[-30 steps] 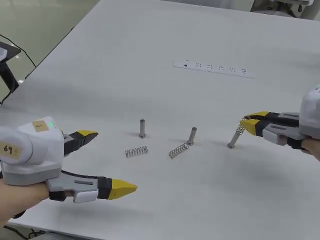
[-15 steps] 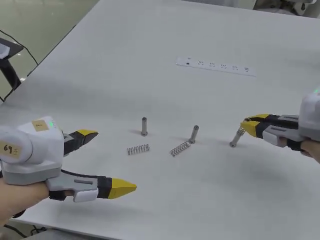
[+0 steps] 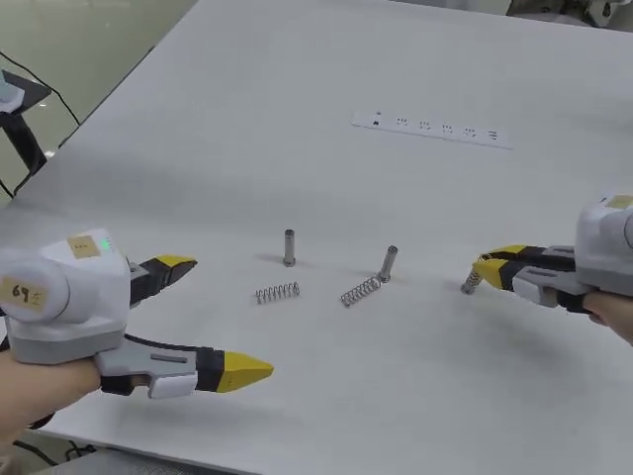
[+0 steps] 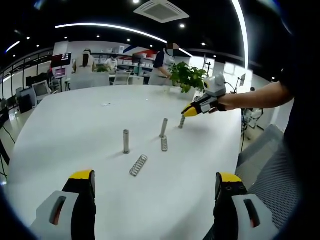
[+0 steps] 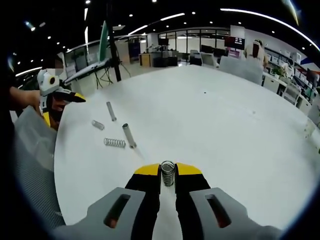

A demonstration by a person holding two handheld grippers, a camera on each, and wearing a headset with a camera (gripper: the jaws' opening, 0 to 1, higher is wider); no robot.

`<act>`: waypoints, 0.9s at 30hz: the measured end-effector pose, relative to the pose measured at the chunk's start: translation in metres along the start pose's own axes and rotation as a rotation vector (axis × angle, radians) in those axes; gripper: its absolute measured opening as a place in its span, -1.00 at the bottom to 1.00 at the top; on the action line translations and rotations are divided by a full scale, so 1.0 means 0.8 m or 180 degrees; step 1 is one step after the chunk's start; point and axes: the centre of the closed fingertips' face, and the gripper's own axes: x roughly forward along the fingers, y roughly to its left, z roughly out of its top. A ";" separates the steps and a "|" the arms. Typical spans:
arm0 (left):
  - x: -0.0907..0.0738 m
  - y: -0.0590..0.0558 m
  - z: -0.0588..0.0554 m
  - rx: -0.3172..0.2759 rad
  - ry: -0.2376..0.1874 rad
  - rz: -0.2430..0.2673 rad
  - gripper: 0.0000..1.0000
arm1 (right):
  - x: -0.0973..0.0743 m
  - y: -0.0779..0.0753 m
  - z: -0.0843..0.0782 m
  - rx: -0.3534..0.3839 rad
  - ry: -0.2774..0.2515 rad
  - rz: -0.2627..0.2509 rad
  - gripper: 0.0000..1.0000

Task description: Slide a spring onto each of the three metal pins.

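Clamping spring [image 5: 168, 174], right gripper [image 5: 168, 170] hides pin beneath; left gripper [image 4: 155, 176] spread wide

White table [image 3: 297, 99], matte surface. One white power strip [image 3: 432, 130] lies flat on it at 1 o'clock in the head view. Green floor [image 3: 79, 40] at 10 o'clock. Left gripper view: potted plant [image 4: 187, 76] past the table's far edge at 1 o'clock, ceiling vent [image 4: 161, 10] at 12 o'clock.

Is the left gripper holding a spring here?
No: the left gripper view shows the left gripper open with nothing between its fingers, while a spring lies loose on the table ahead of it.
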 end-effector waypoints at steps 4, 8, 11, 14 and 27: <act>-0.001 0.001 -0.001 -0.0006 0.0005 0.0006 0.94 | 0.004 -0.001 -0.004 0.0008 0.0029 -0.0011 -0.84; -0.002 0.001 -0.002 -0.0002 0.0012 0.0007 0.95 | 0.006 -0.001 -0.006 -0.0032 -0.0018 0.0000 -0.84; -0.003 0.003 -0.002 -0.0009 0.0008 0.0024 0.95 | 0.006 -0.003 -0.008 -0.0027 0.0023 0.0010 -0.83; -0.003 0.004 0.002 -0.0003 -0.0004 0.0024 0.95 | 0.007 -0.001 -0.013 -0.0132 0.0155 0.0066 -0.82; -0.004 0.003 0.005 0.0006 0.0003 0.0005 0.94 | -0.010 0.002 -0.006 -0.0091 0.0104 0.0031 -0.60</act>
